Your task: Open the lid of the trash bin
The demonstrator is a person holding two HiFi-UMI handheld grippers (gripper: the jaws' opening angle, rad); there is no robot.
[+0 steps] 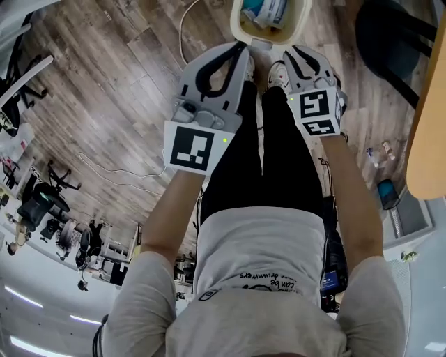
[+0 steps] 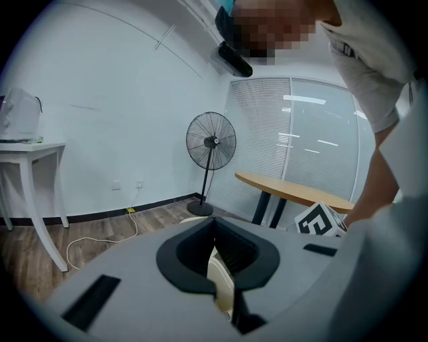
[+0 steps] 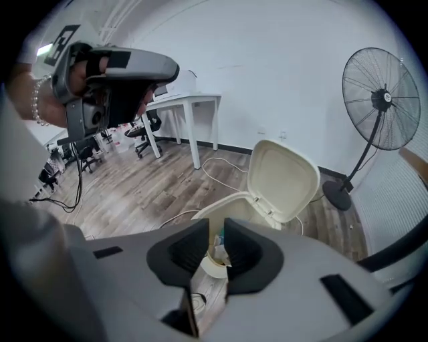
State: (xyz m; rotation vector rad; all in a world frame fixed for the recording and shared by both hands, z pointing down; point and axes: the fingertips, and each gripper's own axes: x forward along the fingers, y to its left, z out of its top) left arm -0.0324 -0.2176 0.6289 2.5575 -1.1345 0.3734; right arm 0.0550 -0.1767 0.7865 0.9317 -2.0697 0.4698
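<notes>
Both grippers above trash bin (image 1: 304, 19), on wood floor (image 1: 125, 84), ahead of and below tips. Already open: lid (image 3: 284, 180) upright at far hinge, tilted back, rubbish (image 1: 265, 10) showing inside. Left gripper (image 2: 214, 219) tips pressed together, nothing pinched, closest to near rim. Right gripper (image 3: 215, 224) slightly spread, empty. Looks done; no lift needed.

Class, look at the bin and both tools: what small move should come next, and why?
Probably ease both tools back from the trash bin. Its lid stands upright and rubbish shows inside, so the opening looks done. The right tool has its jaws apart with nothing between them; the left tool has its jaws together.
</notes>
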